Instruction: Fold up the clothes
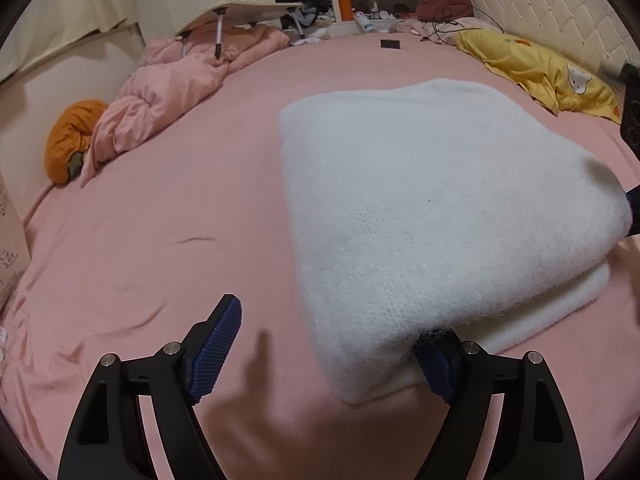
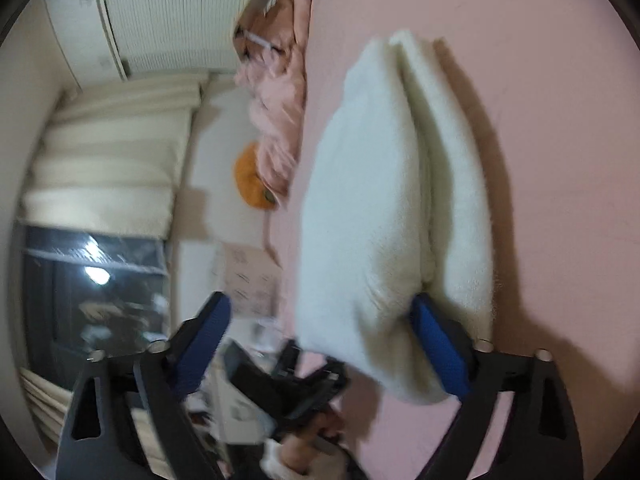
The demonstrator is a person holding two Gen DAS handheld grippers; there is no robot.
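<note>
Left hand-held gripper (image 1: 326,350) hovers at the near corner of a folded white sweater (image 1: 440,208) with its blue pads spread wide; one pad (image 1: 218,346) is clear over the pink bed sheet (image 1: 160,220), and the other is tucked under the sweater's raised top layer. Right hand-held gripper (image 2: 328,344) is likewise spread apart, one pad (image 2: 438,348) pushed between the sweater's (image 2: 372,208) two layers and the other out in the air, so neither is clamped on the fabric. The sweater lies folded on the bed, its upper layer lifted off the lower one. Beyond the sweater lie a yellow pillow (image 1: 548,72) and a crumpled pink quilt (image 1: 168,92) with an orange cushion (image 1: 72,140) beside it.
</note>
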